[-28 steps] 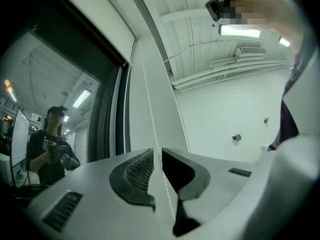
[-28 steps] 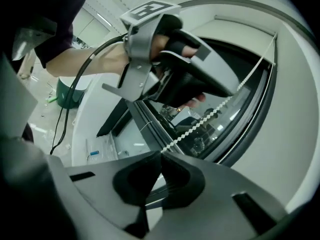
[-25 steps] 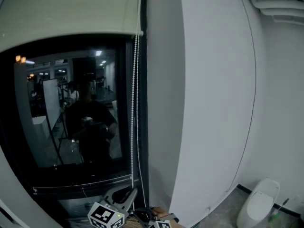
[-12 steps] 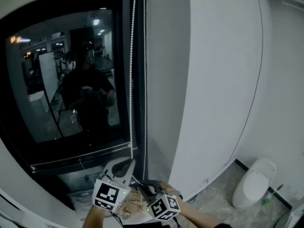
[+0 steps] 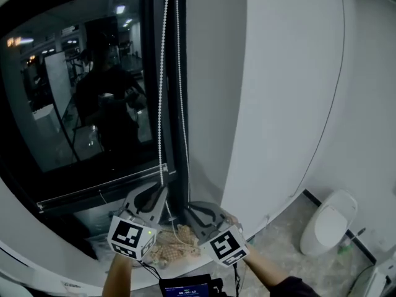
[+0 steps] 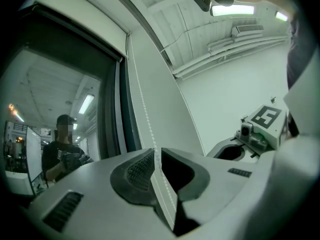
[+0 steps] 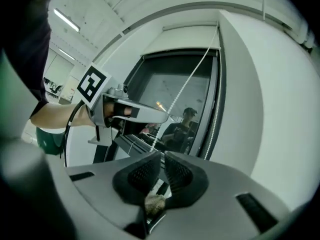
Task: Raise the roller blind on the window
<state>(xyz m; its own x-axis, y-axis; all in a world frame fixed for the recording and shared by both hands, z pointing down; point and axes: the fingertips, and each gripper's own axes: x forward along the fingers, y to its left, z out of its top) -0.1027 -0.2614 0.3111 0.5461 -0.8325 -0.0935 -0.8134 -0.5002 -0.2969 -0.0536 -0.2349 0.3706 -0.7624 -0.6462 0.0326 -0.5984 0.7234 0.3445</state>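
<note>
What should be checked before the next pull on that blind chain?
1. Grip of left tongs on bead chain: ok, closed on it.
2. Grip of right tongs on the chain: cannot tell; they are closed, and the chain ends near their tips.
3. Chain above the tongs straight and untangled: ok.
4. Is the blind fully up: cannot tell; a pale strip shows at the top of the window.

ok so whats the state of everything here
blind: mostly raised, covers only the window top
window: glass mostly uncovered, dark
chain: two strands hang straight beside the frame
left tool: shut on chain
right tool: shut on chain, lower down
</note>
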